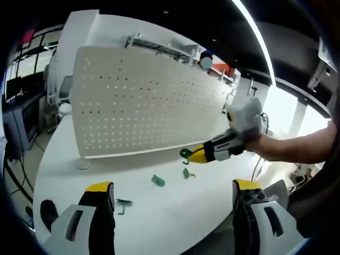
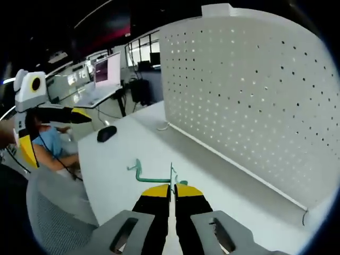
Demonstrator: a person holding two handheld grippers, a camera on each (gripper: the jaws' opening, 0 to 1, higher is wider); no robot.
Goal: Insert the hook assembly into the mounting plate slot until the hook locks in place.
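Observation:
The white perforated mounting plate (image 1: 143, 101) (image 2: 249, 90) stands upright on the white table (image 1: 175, 212). My right gripper (image 2: 172, 187) is shut on a green hook (image 2: 139, 169), whose bent end sticks out to the left. Seen from the left gripper view, the right gripper (image 1: 195, 155) comes in from the right and holds the green hook (image 1: 185, 155) just above the table, in front of the plate's lower edge. My left gripper (image 1: 172, 192) is open and holds nothing, low over the table's near edge. The left gripper (image 2: 57, 135) also appears in the right gripper view.
Three small green pieces lie on the table: one (image 1: 158, 180) in the middle, one (image 1: 187, 173) under the held hook, one (image 1: 123, 205) near my left jaw. A black mouse (image 2: 106, 133) lies further along. A grey mesh chair (image 2: 53, 212) and a seated person (image 2: 50, 144) are beside the table.

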